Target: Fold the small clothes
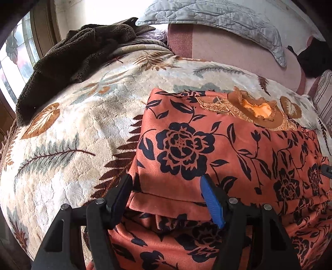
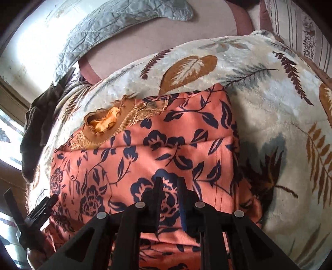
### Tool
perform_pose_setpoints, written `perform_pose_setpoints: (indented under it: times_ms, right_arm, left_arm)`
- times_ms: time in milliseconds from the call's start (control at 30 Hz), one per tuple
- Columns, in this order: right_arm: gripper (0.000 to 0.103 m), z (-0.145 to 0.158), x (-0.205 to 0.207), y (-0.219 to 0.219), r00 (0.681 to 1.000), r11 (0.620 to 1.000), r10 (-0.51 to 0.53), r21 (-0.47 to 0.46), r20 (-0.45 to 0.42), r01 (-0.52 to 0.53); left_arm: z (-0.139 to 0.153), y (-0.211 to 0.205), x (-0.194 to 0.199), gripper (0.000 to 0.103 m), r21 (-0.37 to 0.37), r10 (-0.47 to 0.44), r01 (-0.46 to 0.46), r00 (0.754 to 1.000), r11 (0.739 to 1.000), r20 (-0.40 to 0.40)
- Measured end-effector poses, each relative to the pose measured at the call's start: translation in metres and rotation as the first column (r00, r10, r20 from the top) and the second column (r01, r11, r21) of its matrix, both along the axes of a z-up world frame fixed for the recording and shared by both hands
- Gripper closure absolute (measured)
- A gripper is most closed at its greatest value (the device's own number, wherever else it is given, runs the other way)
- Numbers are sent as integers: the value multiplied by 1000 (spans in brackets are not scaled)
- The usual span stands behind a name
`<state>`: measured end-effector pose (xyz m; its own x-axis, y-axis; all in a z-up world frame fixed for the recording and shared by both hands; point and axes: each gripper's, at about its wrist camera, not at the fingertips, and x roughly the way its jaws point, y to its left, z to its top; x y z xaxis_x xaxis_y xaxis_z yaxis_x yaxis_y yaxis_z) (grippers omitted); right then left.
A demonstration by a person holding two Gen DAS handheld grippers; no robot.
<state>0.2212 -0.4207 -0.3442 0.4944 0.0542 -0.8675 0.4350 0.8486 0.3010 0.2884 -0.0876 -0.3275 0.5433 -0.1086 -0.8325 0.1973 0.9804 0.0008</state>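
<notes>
An orange garment (image 1: 186, 145) (image 2: 166, 145) printed with dark navy flowers lies folded on a leaf-patterned plush blanket (image 1: 72, 124) (image 2: 269, 103). Its gold-embroidered neckline (image 1: 257, 108) (image 2: 103, 122) is at the far edge. My left gripper (image 1: 166, 177) hangs open over the garment's near left part, above a fold edge, with no cloth pinched. My right gripper (image 2: 170, 180) hovers over a large flower on the garment's near right part. Its fingers stand only narrowly apart, and flat cloth shows through the gap. Each gripper appears at the edge of the other's view.
A dark brown fleece (image 1: 72, 58) (image 2: 31, 128) is heaped at the blanket's far left. Behind it are a pink couch back (image 1: 228, 47) with a grey quilt (image 1: 217, 16) (image 2: 114, 27) and a striped cushion (image 1: 323, 99) (image 2: 300, 31). A window (image 1: 12, 52) is on the left.
</notes>
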Motion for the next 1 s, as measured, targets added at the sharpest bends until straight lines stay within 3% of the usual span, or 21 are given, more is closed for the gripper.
perform_pose_setpoints:
  times_ms: [67, 133, 300, 467, 500, 533, 567, 633, 800, 1000]
  right_arm:
    - [86, -11, 14, -5, 998, 998, -42, -39, -40, 40]
    - [86, -26, 24, -9, 995, 998, -56, -21, -80, 55]
    - [84, -16, 20, -10, 999, 999, -32, 29, -21, 33]
    - [83, -11, 14, 18, 999, 996, 45, 72, 21, -47]
    - [80, -13, 15, 23, 998, 996, 60, 70, 16, -61]
    - [68, -17, 16, 28, 997, 995, 74, 71, -1, -74]
    - [46, -23, 19, 33, 996, 993, 88, 77, -19, -86]
    - [35, -26, 22, 41, 995, 992, 104, 78, 1, -103]
    - [35, -16, 7, 43, 995, 994, 83, 71, 50, -86]
    - [35, 15, -51, 16, 984, 997, -8, 76, 180, -6]
  left_arm:
    - [-1, -3, 2, 35, 7, -1, 1, 1000, 1000, 3]
    - [-3, -5, 4, 35, 21, -3, 3, 1000, 1000, 3]
    - [-3, -2, 5, 35, 29, 8, -9, 1000, 1000, 9]
    - [-2, 0, 1, 35, 51, 11, -12, 999, 999, 34]
    - [-2, 0, 0, 35, 56, 12, -14, 999, 998, 37]
    - [-3, 1, 0, 35, 59, 13, -15, 999, 998, 36]
    - [-4, 1, 0, 35, 61, 14, -16, 999, 998, 34]
    - [-6, 1, -1, 35, 70, 12, -14, 999, 997, 32]
    - [-5, 1, -6, 35, 87, -10, 6, 999, 996, 47]
    - [13, 33, -35, 32, 61, -14, 8, 996, 998, 90]
